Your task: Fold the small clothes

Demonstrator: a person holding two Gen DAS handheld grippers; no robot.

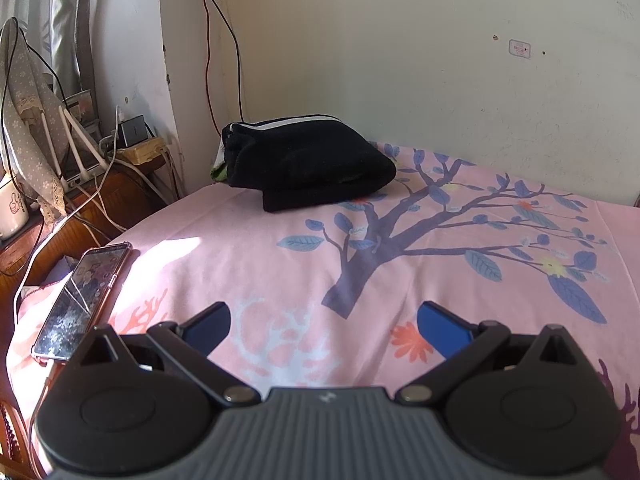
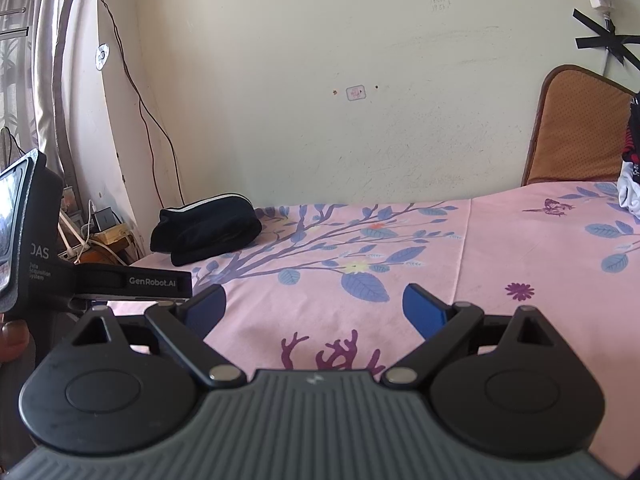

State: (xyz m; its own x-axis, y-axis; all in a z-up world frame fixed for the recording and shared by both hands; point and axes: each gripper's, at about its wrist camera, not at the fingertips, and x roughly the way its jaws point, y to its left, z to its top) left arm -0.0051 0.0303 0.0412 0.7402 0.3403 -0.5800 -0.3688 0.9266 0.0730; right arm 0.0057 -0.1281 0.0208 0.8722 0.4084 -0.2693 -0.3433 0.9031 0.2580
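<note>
A stack of folded black clothes (image 1: 308,162) with a white stripe along the top lies at the far left corner of the pink bedsheet (image 1: 248,240), against the wall. It also shows in the right wrist view (image 2: 206,230). My left gripper (image 1: 324,326) is open and empty, low over the sheet, well short of the stack. My right gripper (image 2: 314,308) is open and empty over the sheet. The left gripper's body (image 2: 36,240) shows at the left of the right wrist view. A pile of red, black and white clothes (image 2: 630,168) lies at the far right edge.
A phone (image 1: 82,300) lies on the sheet's left edge. A wooden bedside table (image 1: 100,204) with cables, a router and a mug (image 1: 12,210) stands to the left. An orange headboard cushion (image 2: 576,132) leans on the wall at the right.
</note>
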